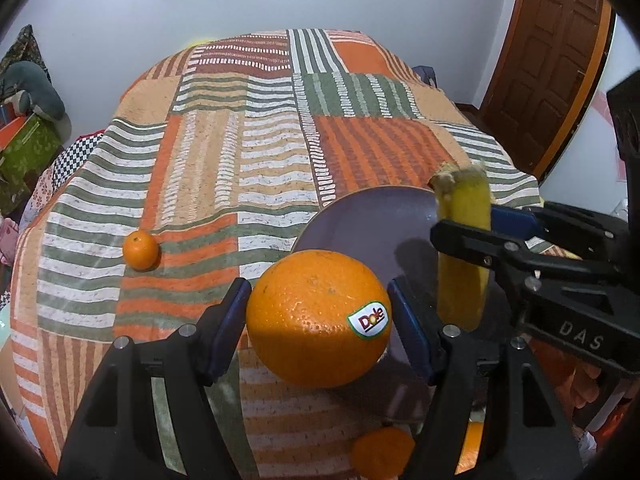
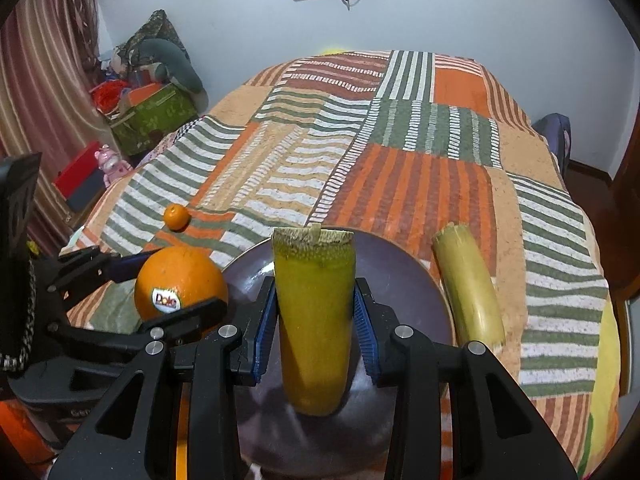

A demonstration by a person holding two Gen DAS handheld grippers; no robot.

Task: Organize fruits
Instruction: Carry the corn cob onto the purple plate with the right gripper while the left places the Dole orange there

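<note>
- Right wrist view: the right gripper (image 2: 316, 316) clamps a yellow-green banana piece (image 2: 314, 312) upright, its long axis vertical, directly above the purple plate (image 2: 404, 280).
- The left gripper (image 1: 318, 320) grips the Dole orange (image 1: 318, 318) just left of the plate rim, probably still over the cloth.
- A small mandarin (image 1: 140, 249) and a second banana piece (image 2: 468, 288) lie on the striped bedspread (image 1: 248, 140); a wooden door (image 1: 560, 52) stands to the right.

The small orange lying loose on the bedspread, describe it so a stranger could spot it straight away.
Start at the striped patchwork bedspread, then find the purple plate near its front edge. Left of and beyond the plate, the small orange sits alone on the fabric. Unlike the big stickered orange, it is much smaller, unlabelled and ungripped.
</note>
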